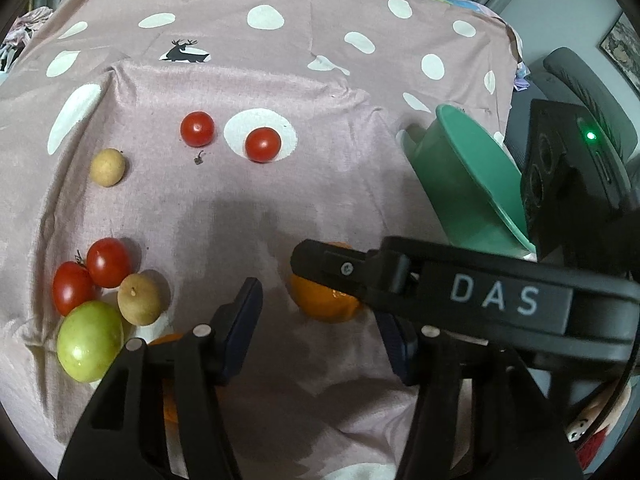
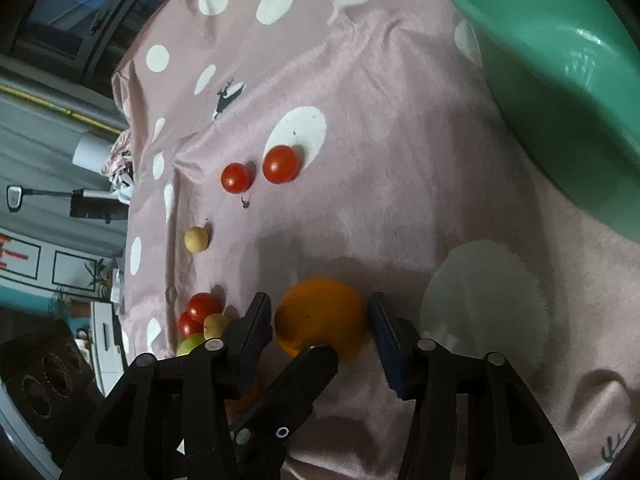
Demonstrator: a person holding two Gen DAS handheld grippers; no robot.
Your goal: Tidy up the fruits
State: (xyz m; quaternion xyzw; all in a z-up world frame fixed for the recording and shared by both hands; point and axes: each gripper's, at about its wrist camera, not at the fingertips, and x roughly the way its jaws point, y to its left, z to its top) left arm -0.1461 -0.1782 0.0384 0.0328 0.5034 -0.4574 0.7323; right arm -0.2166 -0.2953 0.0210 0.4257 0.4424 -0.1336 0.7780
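**Orange lined up, nearly all the fruit still out on the cloth**

The right gripper sits with its jaws either side of the orange. The far pad looks to be on the skin and a thin gap shows at the near one, so I call it not yet clamped and the orange not yet lifted. The left gripper hangs parted over bare cloth with nothing between its jaws, just beside the orange.

By my reading the sorting has barely begun. The green bowl shows no fruit in the part that can be seen. Two tomatoes lie mid-table, a small tan fruit is off toward the left edge, and a tight cluster sits at the near left: two more tomatoes, another tan fruit and a green apple. A second orange thing peeks from under the left gripper.

As for room, the tablecloth between the orange and the bowl is open, so that path looks free. The grippers are crowded together here. The cluster fruits touch, leaving little space for jaws. The right edge of the table drops away just behind the bowl.
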